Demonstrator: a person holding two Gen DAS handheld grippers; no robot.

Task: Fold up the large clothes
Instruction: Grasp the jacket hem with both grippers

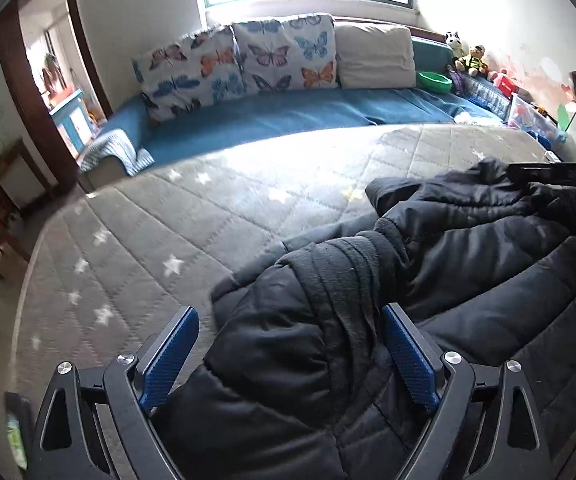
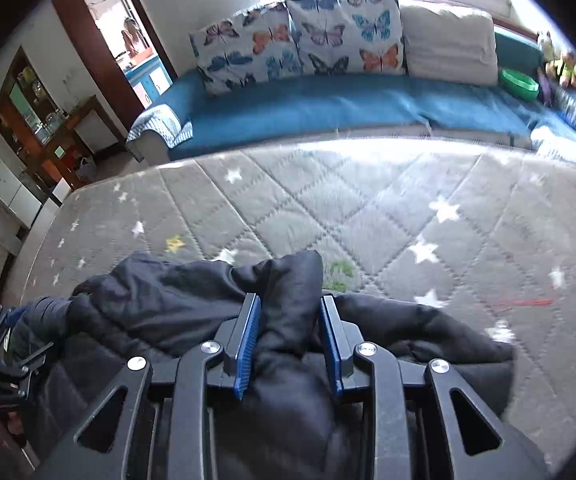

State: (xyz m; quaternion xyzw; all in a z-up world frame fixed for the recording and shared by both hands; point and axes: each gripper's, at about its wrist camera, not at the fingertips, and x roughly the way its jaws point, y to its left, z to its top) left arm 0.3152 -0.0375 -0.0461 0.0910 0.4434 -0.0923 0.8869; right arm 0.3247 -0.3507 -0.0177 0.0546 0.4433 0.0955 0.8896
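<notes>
A black puffer jacket [image 1: 468, 248] lies crumpled on a grey quilted mattress with white stars [image 1: 191, 216]. My left gripper [image 1: 290, 312] stands wide open over one sleeve. The ribbed cuff [image 1: 344, 276] lies between its blue pads [image 1: 167, 356], and the left pad is clear of the cloth. In the right wrist view my right gripper [image 2: 290, 299] has a bunched fold of the jacket [image 2: 159, 292] filling the narrow gap between its pads [image 2: 247, 340]. The fold bulges above the fingertips.
A blue sofa [image 1: 288, 112] with butterfly cushions [image 1: 283, 52] runs along the mattress's far edge under a bright window. A green bowl [image 1: 434, 80] and toys sit at its right end. A doorway at left shows a person [image 2: 129, 40]. Wooden furniture [image 2: 47, 120] stands left.
</notes>
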